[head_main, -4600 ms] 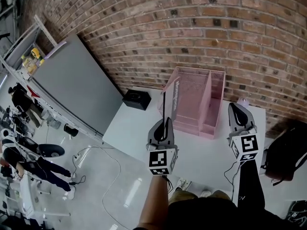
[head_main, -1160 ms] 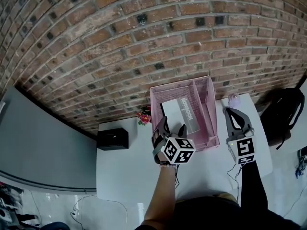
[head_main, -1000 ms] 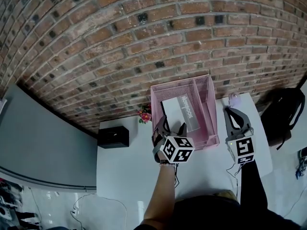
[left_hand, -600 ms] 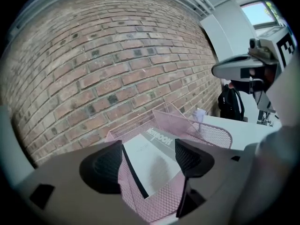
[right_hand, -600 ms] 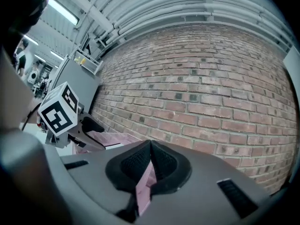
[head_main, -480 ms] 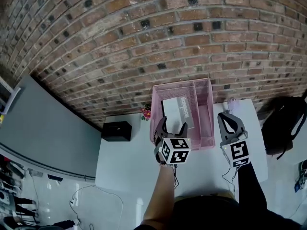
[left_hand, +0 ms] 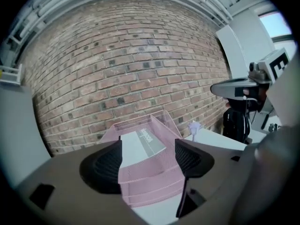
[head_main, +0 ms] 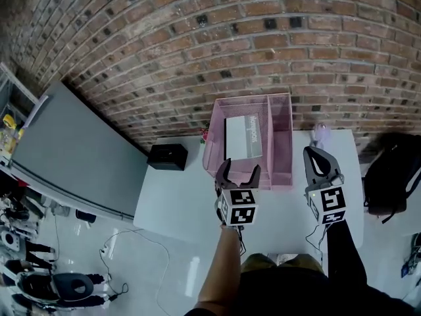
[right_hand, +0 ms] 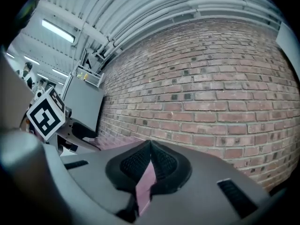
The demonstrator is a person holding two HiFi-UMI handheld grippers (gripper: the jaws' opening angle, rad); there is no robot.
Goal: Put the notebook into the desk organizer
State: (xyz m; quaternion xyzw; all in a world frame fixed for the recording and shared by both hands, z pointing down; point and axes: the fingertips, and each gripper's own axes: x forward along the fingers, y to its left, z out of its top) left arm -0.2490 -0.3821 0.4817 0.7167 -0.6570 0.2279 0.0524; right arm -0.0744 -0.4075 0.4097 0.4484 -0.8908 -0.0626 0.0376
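One notebook (head_main: 243, 137) gone from left tool (head_main: 240, 167), inside one desk organizer (head_main: 284, 158)

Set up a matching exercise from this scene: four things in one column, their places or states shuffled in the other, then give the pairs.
1. notebook
2. left gripper
3. right gripper
4. black box

A. jaws together
B. on the table, left of the desk organizer in the head view
C. jaws apart, nothing between them
D. inside the pink mesh holder

Pairs: 1-D, 2-C, 3-A, 4-B
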